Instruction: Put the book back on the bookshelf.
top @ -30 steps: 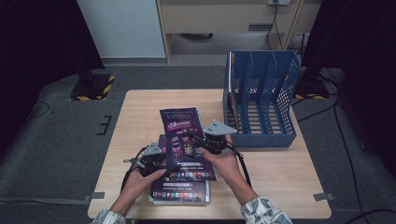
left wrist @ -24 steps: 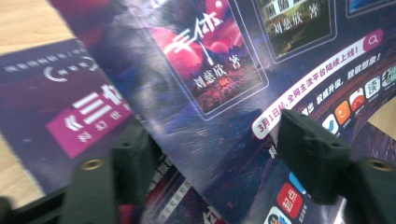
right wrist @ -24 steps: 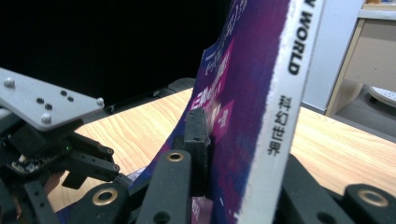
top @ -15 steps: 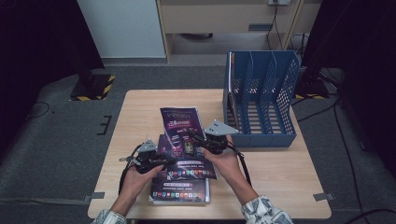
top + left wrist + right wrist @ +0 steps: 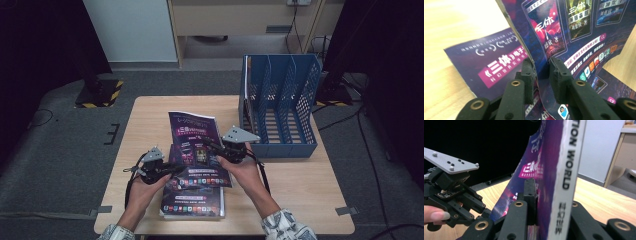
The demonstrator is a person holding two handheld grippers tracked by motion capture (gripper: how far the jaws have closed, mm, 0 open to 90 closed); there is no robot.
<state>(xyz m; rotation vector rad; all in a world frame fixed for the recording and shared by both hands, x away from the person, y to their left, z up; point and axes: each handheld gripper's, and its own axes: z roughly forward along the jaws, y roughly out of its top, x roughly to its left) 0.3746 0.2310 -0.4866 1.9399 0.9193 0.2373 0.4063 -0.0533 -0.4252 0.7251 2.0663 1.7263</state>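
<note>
Magazine (image 5: 196, 150) over another magazine (image 5: 192, 204), file rack (image 5: 280, 110) beside

Both grippers are black, built of linked bars pinned with brass-coloured rivets and ending in blocky ribbed pads. The right gripper (image 5: 212, 145) carries a grey three-cornered plate studded with small dark screws; the left gripper (image 5: 175, 170) trails a black cable. The person's sleeves (image 5: 287, 226) are light and patterned.

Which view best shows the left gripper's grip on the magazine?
The left gripper view: the left gripper pinches the magazine cover edge. The high view shows it small at that magazine's left edge; the right gripper view shows its body beside the cover.
</note>
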